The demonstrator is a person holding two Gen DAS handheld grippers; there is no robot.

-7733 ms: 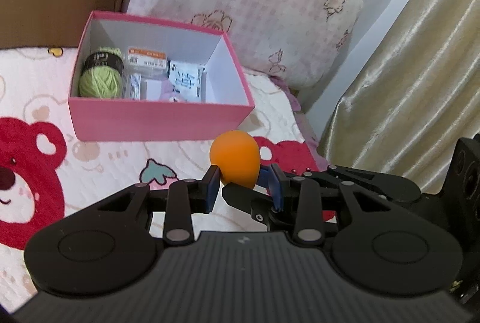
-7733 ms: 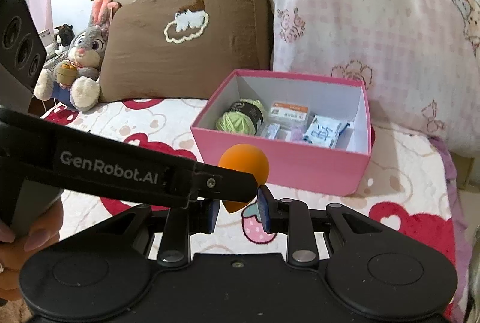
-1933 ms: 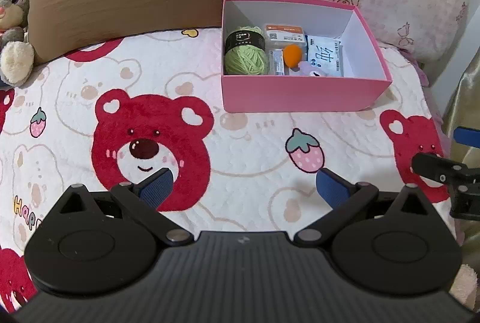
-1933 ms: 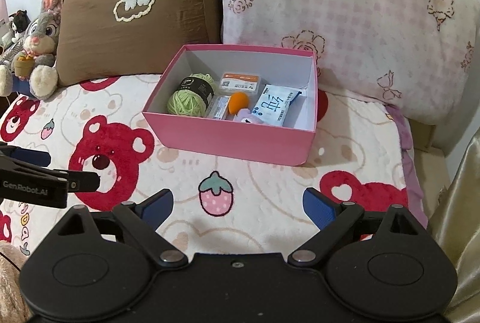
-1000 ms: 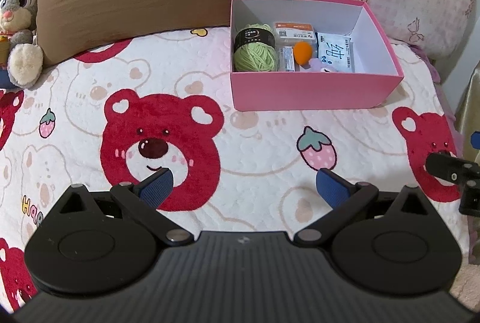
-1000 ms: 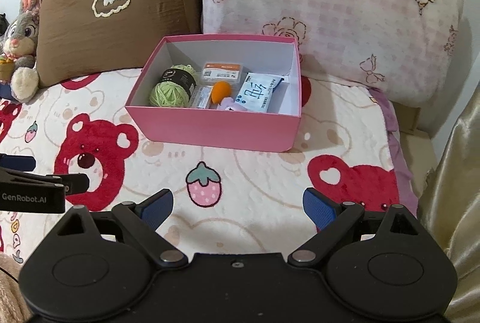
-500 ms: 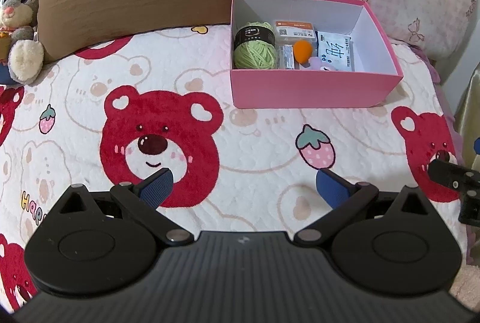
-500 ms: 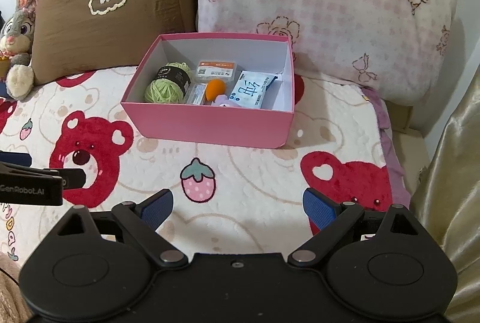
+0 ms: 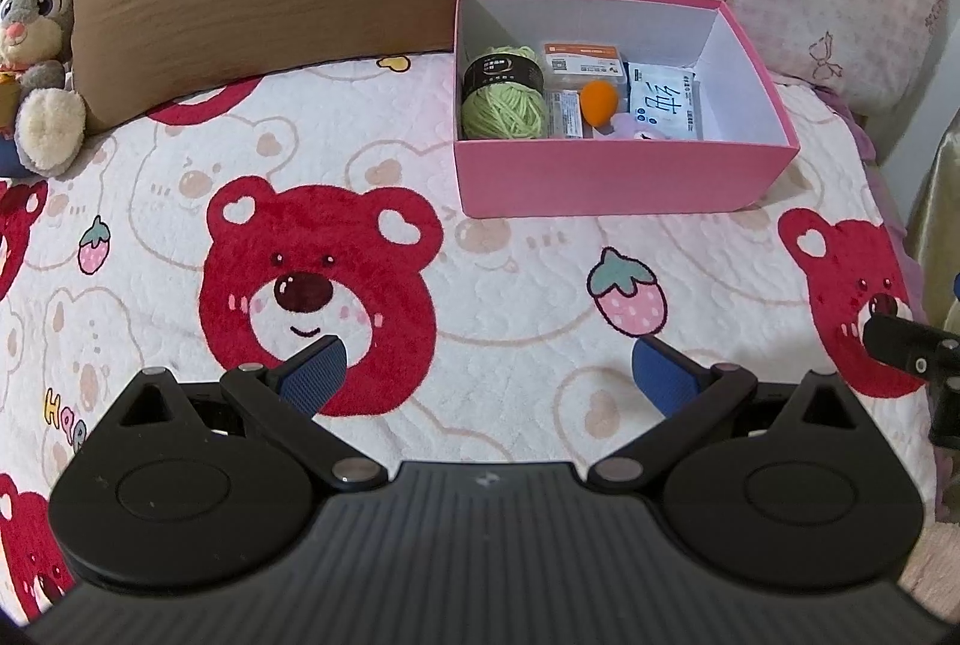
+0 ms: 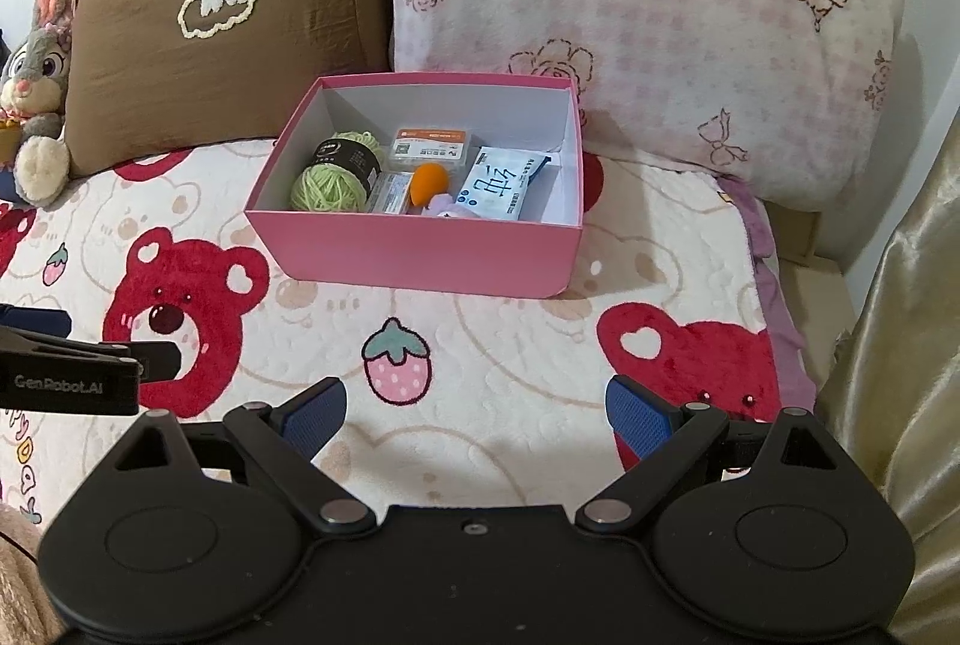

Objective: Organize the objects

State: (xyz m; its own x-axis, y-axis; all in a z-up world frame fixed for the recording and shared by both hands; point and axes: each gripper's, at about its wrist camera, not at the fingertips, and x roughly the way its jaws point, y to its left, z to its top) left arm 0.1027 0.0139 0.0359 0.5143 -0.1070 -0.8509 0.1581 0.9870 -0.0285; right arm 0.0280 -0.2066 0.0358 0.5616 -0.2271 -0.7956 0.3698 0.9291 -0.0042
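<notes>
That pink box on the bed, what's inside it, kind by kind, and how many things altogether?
Inside the pink cardboard box:
Ball of green yarn with a black band: 1
Orange egg-shaped sponge: 1
White-and-blue tissue pack: 1
Clear orange-labelled packets: 2
Small lilac item, mostly hidden: 1
Total: 6

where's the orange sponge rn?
In both wrist views the orange sponge lies inside the pink box, mid-box between the green yarn ball and the white tissue pack.
</notes>
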